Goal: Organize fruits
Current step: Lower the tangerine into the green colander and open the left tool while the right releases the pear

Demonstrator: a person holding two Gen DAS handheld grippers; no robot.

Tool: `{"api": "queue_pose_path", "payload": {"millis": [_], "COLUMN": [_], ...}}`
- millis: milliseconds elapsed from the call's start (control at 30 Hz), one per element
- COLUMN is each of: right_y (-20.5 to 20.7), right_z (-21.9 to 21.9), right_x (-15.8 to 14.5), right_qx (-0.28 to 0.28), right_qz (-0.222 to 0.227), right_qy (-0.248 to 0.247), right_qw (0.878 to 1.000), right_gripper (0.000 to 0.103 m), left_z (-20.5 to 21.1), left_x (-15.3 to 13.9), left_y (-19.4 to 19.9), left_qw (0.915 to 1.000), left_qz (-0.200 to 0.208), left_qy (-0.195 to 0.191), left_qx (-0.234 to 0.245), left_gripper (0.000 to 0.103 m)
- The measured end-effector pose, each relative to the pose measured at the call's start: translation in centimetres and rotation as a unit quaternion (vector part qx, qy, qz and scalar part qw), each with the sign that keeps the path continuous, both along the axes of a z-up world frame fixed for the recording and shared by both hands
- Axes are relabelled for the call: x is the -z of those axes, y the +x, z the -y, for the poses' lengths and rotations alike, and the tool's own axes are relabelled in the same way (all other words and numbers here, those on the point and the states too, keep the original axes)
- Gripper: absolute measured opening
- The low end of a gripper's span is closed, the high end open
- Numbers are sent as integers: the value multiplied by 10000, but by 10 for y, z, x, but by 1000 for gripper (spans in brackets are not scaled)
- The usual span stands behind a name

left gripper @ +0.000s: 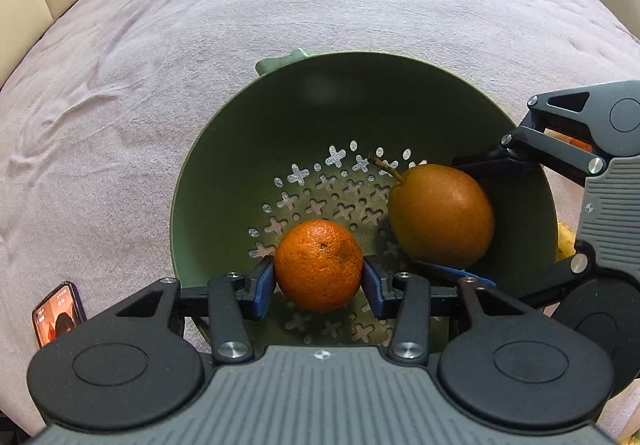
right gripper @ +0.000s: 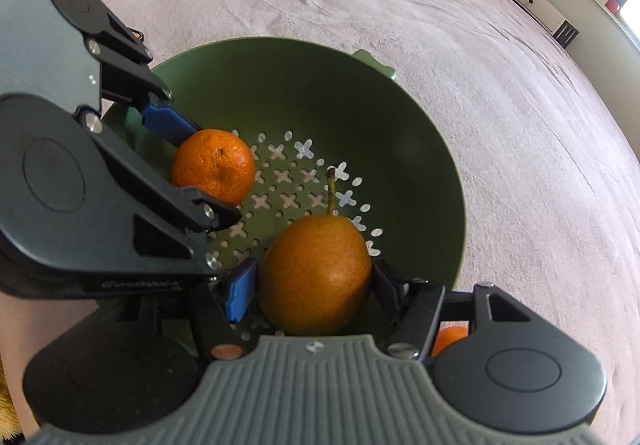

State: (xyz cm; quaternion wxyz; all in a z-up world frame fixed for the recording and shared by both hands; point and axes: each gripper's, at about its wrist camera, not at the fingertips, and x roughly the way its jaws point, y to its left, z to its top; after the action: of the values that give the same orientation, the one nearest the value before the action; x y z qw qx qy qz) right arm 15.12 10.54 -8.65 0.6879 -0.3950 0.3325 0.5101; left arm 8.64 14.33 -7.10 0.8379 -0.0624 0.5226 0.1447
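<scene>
While the pink bedspread (left gripper: pixel 200 45) stretches wide over the bed, a green colander (left gripper: pixel 280 117) sits on it toward the near edge, its floor pierced with cross-shaped holes. Inside it hang both tongs. The right tongs (right gripper: pixel 314 287) are partly spread and clamped on a brown pear (right gripper: pixel 316 277), stem pointing toward the far edge. The left tongs (left gripper: pixel 319 283) stand a little narrower, their blue pads (left gripper: pixel 264 285) pressed to both sides of a mandarin (left gripper: pixel 319 265) just above the perforated floor.
</scene>
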Motion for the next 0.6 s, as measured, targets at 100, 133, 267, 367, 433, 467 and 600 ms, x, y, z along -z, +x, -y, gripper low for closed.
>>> {"api": "queue_pose_path", "payload": {"millis": [100, 133, 267, 367, 433, 467, 600], "right_y": [1, 1, 1, 2, 1, 1, 1], "right_z": [-1, -1, -3, -5, -5, -5, -2], "right_x": [0, 0, 0, 0, -2, -3, -8], "right_qx": [9, 7, 19, 31, 48, 48, 64], "right_qz": [-30, -28, -16, -25, 12, 48, 121], "right_qy": [-16, -22, -70, -120, -119, -123, -120], "right_qw": [10000, 10000, 10000, 9999, 9999, 9999, 9998], "right_gripper": [60, 60, 59, 60, 61, 64, 68], "left_z": [1, 1, -1, -1, -1, -1, 1], "left_x": [0, 0, 0, -1, 0, 1, 1], "left_y": [0, 0, -2, -3, -3, -3, -3], "left_qw": [10000, 10000, 10000, 10000, 10000, 10000, 9999], "left_qz": [-6, -3, 5, -15, -57, -82, -84], "left_qy": [22, 19, -16, -46, -3, 27, 65], "left_qx": [33, 36, 11, -33, -29, -26, 6], "left_gripper": [52, 52, 53, 53, 54, 55, 57]}}
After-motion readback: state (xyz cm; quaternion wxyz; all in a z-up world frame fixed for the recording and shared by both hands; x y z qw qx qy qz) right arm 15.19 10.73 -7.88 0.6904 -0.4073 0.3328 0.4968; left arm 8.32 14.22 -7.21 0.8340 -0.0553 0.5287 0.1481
